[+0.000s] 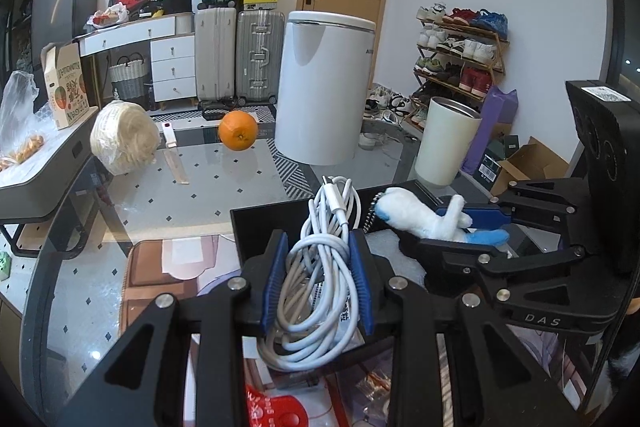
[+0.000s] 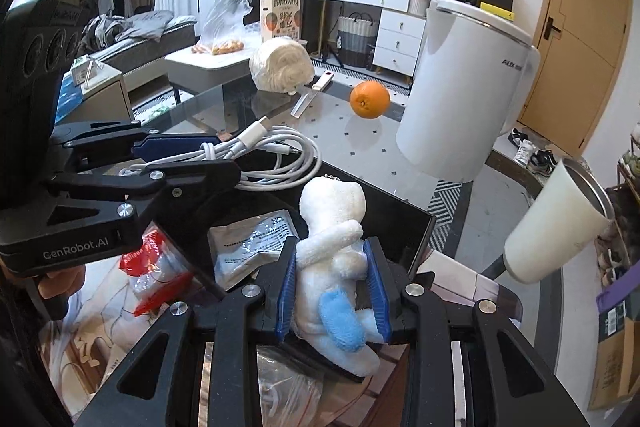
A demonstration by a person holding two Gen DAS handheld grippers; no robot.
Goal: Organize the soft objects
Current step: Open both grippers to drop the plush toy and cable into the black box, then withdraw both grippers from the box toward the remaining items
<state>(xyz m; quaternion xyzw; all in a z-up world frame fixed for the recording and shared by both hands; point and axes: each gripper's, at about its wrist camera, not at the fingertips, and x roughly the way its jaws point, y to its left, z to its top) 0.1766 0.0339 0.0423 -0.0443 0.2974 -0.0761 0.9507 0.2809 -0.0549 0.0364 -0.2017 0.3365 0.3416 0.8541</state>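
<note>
My left gripper (image 1: 320, 267) is shut on a coiled white cable (image 1: 324, 267), held over a black tray (image 1: 260, 227). It also shows in the right wrist view (image 2: 188, 157), with the white cable (image 2: 276, 155) between its blue pads. My right gripper (image 2: 334, 279) is shut on a white and blue plush toy (image 2: 336, 267), over the same black tray (image 2: 416, 227). In the left wrist view the right gripper (image 1: 472, 227) holds the plush toy (image 1: 424, 217) at the right.
On the glass table (image 1: 200, 187) stand an orange (image 1: 238, 130), a roll of twine (image 1: 124, 137), a knife (image 1: 172, 151), a white appliance (image 1: 324, 87) and a cream tumbler (image 1: 446, 143). Plastic packets (image 2: 248, 251) lie in the tray.
</note>
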